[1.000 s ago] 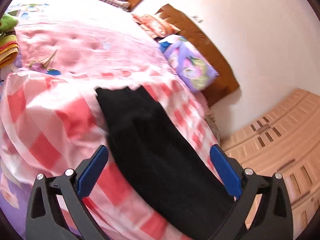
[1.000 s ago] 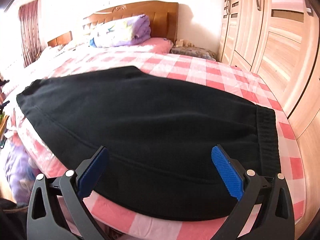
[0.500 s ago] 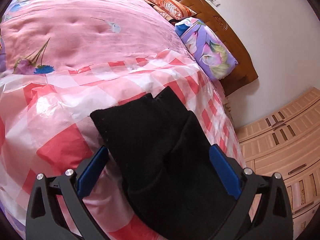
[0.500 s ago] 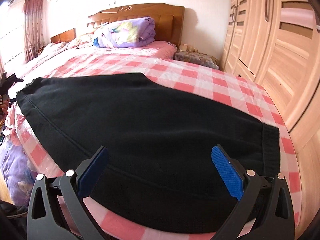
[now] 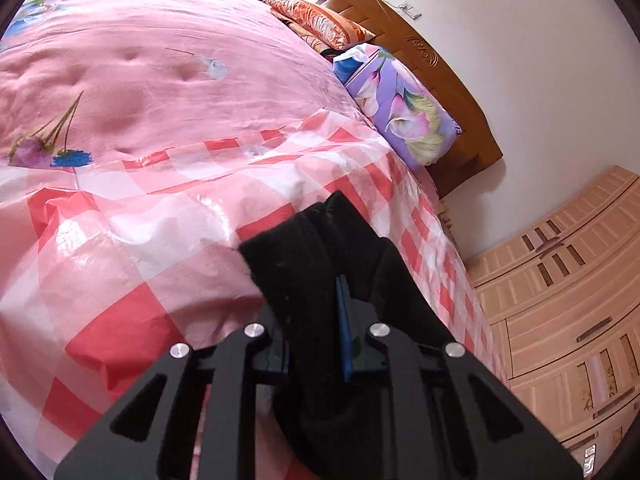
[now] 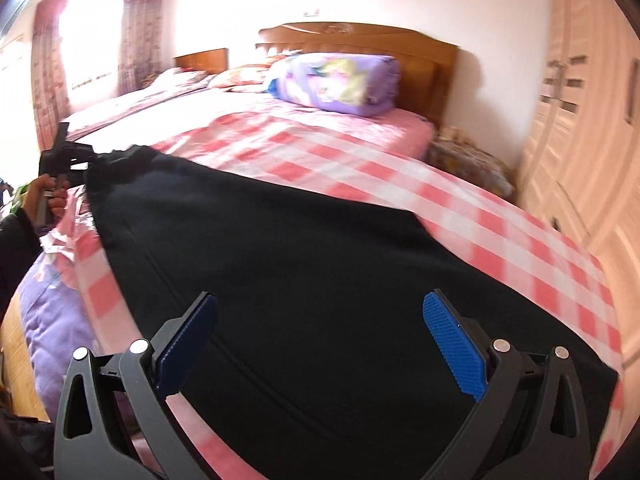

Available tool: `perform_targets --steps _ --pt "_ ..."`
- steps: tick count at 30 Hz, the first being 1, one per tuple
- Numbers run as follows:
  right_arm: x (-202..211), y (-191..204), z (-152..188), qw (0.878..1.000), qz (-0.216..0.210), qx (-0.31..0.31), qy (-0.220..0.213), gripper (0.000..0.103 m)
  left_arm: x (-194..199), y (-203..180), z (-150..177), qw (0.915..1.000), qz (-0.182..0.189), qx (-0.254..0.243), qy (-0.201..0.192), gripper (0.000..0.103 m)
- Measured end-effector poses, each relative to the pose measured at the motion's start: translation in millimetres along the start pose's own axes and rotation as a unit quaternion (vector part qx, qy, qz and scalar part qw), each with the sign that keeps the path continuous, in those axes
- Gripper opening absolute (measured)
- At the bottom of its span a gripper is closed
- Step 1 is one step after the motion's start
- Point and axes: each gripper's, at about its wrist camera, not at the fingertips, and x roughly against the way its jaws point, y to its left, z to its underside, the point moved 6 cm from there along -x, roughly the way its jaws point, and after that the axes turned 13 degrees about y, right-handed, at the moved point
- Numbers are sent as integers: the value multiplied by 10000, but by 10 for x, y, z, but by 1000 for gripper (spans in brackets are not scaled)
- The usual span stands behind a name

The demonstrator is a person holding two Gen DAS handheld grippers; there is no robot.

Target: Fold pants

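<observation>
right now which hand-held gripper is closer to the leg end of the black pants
Left. The left hand-held gripper is shut on the leg end of the black pants; the right hand-held gripper hovers open near the waistband end.

- Pants (image 6: 320, 280): plain black, no visible pattern.
- Sheet (image 5: 132, 264) under the pants: red, pink and white check.
- Quilt (image 5: 160, 80): pink, with purple and blue flowers on green stems.
- Folded blanket (image 6: 336, 82) at the headboard: lilac with pale floral print.
- Headboard (image 6: 420, 52): orange-brown wood.
- Wardrobe (image 5: 568, 300): light beige wood grain.
- Left gripper (image 5: 316, 336) and right gripper (image 6: 320, 344): black frames, blue pads.
- Curtains (image 6: 136, 28): dull pink-brown.
</observation>
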Motion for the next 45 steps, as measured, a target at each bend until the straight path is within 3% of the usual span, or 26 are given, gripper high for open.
perform_targets --steps 4,6,7,8,9,14,17,19,20,23,24,27,28,29,30,31,32,33,35,37,38,40,41,42,43,45 --pt "-332 185 -109 9991 -253 47 349 99 215 -305 97 9973 -274 -532 -437 14" --pt "-738 180 -21 9930 -175 -102 1164 99 345 -604 159 9932 -344 -924 -616 14" --pt "-875 171 42 9896 -146 -155 1426 99 418 -798 193 9900 -366 -1156 -720 14" --pt "-942 155 78 9892 -243 -262 1419 99 475 -969 229 9865 -395 -1369 -805 14" --pt "-911 123 83 9914 -344 -376 1206 99 522 -1160 275 9819 -438 -1621 -882 14" --pt "-852 136 64 9912 -370 -382 1211 99 574 -2234 745 9424 -696 -3078 -1110 14" --pt "-700 37 63 9917 -592 -756 849 99 424 -2836 1265 9067 -868 -3950 -1196 14" --pt "-565 -122 89 9898 -623 -1156 546 99 277 -3086 1588 8877 -889 -4365 -1167 14" --pt "-507 -212 111 9879 -638 -1343 437 99 159 -3215 1820 8726 -973 -4637 -1184 14" --pt "-270 -600 232 9771 -554 -2055 34 99 -330 -3407 2535 8309 -1108 -5372 -937 14" --pt "-167 -781 305 9696 -537 -2382 -133 99 -476 -3401 2709 8222 -1126 -5520 -809 14" --pt "-21 -1180 518 9475 -619 -3121 -309 99 -1068 -3291 3320 7808 -1323 -6098 -315 17" --pt "-5 -1257 571 9432 -654 -3243 -289 99 -1302 -3212 3525 7655 -1347 -6292 -2 22" --pt "-1 -1317 611 9401 -682 -3330 -255 99 -1393 -3181 3641 7472 -1492 -6476 61 31" --pt "-3 -1356 655 9377 -744 -3387 -221 99 -1366 -3202 3733 7235 -1591 -6715 -138 51" --pt "-8 -1365 676 9361 -840 -3408 -213 99 -1283 -3228 3792 7158 -1434 -6830 -247 72" --pt "-20 -1348 693 9349 -938 -3417 -206 99 -1140 -3275 3840 7164 -1082 -6886 -302 102" --pt "-60 -1343 678 9336 -1086 -3408 -188 99 -1020 -3292 3840 7207 -833 -6876 -295 102" --pt "-69 -1287 662 9340 -1309 -3320 -137 99 -813 -3262 3732 7311 -684 -6785 -220 102" --pt "-67 -1159 591 9381 -1495 -3123 -115 99 -559 -3205 3526 7606 -468 -6472 -226 102" --pt "-95 -1066 509 9402 -1575 -3018 -97 99 -422 -3112 3294 7905 -407 -6109 -171 102" --pt "-173 -889 408 9398 -1959 -2801 49 99 -286 -2943 2945 8285 -402 -5583 -138 102" --pt "-232 -808 368 9361 -2199 -2740 157 99 -253 -2777 2704 8503 -592 -5228 -159 102" --pt "-314 -679 315 9267 -2594 -2699 316 99 -258 -2618 2503 8634 -910 -4958 -218 102" --pt "-360 -618 296 9203 -2803 -2697 423 99 -280 -2469 2331 8710 -1215 -4754 -240 101" --pt "-483 -445 231 9015 -3276 -2733 727 99 -322 -2267 2192 8730 -1633 -4593 -172 100"
